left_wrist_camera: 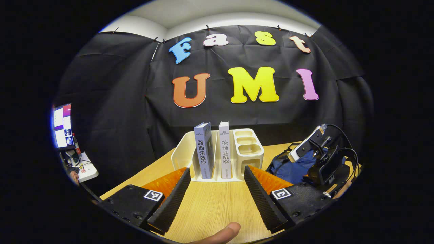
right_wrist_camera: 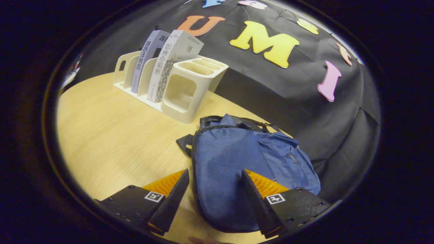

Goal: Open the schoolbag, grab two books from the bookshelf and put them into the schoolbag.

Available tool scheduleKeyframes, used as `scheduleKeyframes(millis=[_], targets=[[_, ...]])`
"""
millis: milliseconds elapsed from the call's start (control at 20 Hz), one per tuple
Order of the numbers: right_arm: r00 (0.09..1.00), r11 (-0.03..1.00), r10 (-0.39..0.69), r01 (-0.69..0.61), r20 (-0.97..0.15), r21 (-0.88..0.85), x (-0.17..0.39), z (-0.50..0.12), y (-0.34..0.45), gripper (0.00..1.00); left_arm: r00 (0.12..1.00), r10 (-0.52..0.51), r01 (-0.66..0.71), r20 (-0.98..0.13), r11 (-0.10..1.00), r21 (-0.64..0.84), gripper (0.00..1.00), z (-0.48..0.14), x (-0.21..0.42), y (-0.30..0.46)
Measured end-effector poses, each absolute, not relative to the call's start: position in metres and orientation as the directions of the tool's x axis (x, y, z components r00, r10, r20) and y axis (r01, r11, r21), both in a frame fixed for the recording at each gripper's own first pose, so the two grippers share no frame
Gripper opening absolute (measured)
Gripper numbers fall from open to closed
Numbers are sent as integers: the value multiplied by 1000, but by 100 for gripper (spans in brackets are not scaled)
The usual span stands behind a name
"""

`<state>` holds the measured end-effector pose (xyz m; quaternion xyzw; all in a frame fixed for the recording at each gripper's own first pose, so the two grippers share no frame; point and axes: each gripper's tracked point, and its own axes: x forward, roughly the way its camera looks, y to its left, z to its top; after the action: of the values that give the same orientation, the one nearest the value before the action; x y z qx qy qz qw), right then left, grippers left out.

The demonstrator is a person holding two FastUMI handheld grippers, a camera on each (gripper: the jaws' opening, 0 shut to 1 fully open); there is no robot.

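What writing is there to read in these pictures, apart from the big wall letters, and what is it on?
"路西法效应": spine of the blue-grey book in the bookshelf.
"社会心理学": spine of the white book beside it.
Smaller print on both spines, and the small tag on the schoolbag: too small to read.

In front of me the booth is closed off by a black cloth wall (left_wrist_camera: 112, 101), creased and clipped along its top edge, with a pale ceiling (left_wrist_camera: 203, 13) showing above it. My work surface is a light wood-grain table (left_wrist_camera: 210, 206), evenly lit and meeting the cloth at its far edge. At the far left of the left gripper view, beyond the table, I see a lit monitor (left_wrist_camera: 62, 126) and a small white stand (left_wrist_camera: 89, 171) with cables on it.
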<state>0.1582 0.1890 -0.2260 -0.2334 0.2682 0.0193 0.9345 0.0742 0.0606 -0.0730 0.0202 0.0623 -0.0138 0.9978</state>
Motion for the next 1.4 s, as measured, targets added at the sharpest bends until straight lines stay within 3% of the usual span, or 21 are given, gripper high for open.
scheduleKeyframes(millis=[50,150,200,300,350,500,600,650,750,800,950,1400], targets=[[856,891,-106,-143,-505,-430,161,-225,186,98,992,-29,33,-124,999,34,100,-73,75,60],[851,902,-108,-133,-514,-410,161,-223,187,87,992,-18,23,-126,999,35,99,-74,75,66],[855,902,-116,-122,-505,-413,161,-218,186,91,992,-12,17,-126,999,36,99,-74,75,67],[882,887,-155,-74,-446,-456,160,-200,180,77,992,-9,14,-128,999,39,99,-74,75,68],[892,883,-161,-61,-422,-465,160,-191,179,66,991,-11,16,-130,999,39,99,-74,74,67],[910,874,-195,-9,-367,-486,166,-175,172,66,991,-28,31,-127,999,20,100,-73,74,62],[894,870,-202,-24,-401,-493,170,-185,172,62,992,-40,43,-122,999,25,100,-72,72,58],[889,869,-196,-39,-415,-494,174,-190,173,34,992,-42,46,-120,998,30,99,-71,71,57],[899,868,-185,-41,-398,-495,179,-186,172,31,993,-47,50,-112,998,27,99,-69,72,54],[902,872,-181,-38,-393,-488,180,-181,170,17,992,-51,54,-112,998,23,100,-70,71,53],[897,907,-159,-31,-411,-420,180,-169,163,6,993,-41,44,-114,999,28,100,-71,73,53],[920,952,-92,-30,-380,-304,200,-87,104,7,985,-30,33,-169,999,11,100,-88,82,37]])
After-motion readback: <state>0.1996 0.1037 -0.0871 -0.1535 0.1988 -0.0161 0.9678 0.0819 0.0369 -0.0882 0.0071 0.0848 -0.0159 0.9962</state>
